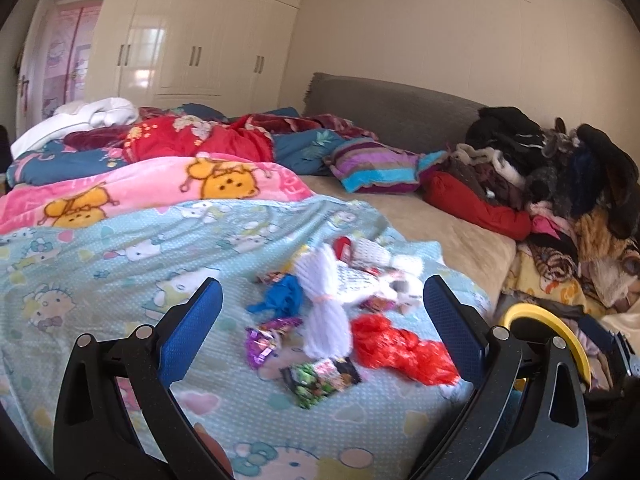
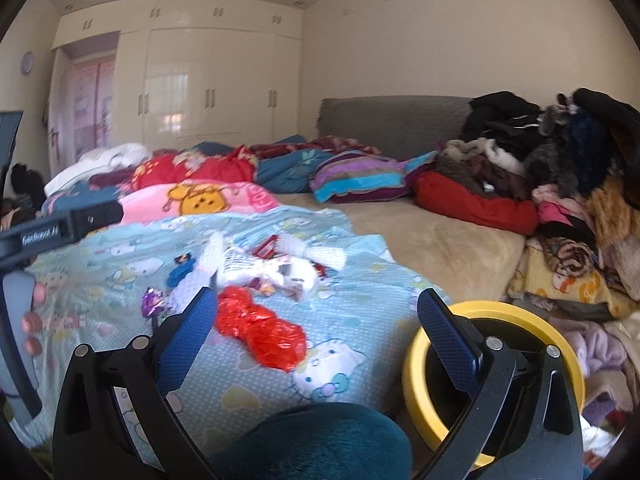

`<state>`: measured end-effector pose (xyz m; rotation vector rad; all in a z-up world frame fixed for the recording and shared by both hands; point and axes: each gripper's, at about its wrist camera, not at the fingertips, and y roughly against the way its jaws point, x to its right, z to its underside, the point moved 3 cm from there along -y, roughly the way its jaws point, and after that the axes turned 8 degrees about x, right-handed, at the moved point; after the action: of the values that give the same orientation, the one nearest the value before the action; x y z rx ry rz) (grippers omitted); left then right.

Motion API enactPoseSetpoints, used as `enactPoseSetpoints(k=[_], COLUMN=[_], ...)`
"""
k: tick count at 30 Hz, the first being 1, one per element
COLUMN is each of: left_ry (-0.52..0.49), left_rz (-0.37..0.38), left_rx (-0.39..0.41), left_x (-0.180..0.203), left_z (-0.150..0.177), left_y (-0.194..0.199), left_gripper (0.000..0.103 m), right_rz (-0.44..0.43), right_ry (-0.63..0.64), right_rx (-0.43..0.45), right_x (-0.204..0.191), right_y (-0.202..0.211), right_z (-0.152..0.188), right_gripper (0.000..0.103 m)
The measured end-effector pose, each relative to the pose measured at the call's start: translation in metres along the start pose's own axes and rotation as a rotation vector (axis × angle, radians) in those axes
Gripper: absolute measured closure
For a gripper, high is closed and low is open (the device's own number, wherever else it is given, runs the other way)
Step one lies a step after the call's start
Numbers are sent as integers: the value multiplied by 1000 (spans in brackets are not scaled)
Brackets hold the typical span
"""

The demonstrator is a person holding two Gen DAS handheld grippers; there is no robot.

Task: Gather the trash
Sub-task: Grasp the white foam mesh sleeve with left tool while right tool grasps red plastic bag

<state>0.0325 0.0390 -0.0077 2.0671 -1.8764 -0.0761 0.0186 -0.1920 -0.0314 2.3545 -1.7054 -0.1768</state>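
Trash lies in a heap on the light blue cartoon sheet. It includes a white foam net, crumpled red plastic, a blue wrapper, a shiny purple wrapper and a green-black packet. My left gripper is open above the heap and holds nothing. My right gripper is also open and empty, with the red plastic just ahead of its left finger. A yellow-rimmed bin stands beside the bed, partly behind the right finger.
Rumpled blankets and a striped pillow cover the far bed. A clothes pile fills the right side. White wardrobes line the back wall. A hand holds the other tool's black body. Teal fuzzy fabric is at the bottom.
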Motion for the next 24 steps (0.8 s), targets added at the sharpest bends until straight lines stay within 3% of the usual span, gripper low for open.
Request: enactPoseSetpoints(k=[7,15,24], left_ry=[65,74,76], left_rz=[-60,-57,17], left_rx=[-4,-38,-228], left_x=[-35,-34,-11], left_z=[-13,-24,5], left_y=[-17,-54,-108], left_gripper=[11,11,11], right_rz=[-103,-171,-229], right_ry=[43,63,137], right_rx=[-59,-239,-482], right_x=[-23,-24,-11], right_y=[-31,-80,-133], right_z=[-6,1,28], right_gripper=[6,6,6])
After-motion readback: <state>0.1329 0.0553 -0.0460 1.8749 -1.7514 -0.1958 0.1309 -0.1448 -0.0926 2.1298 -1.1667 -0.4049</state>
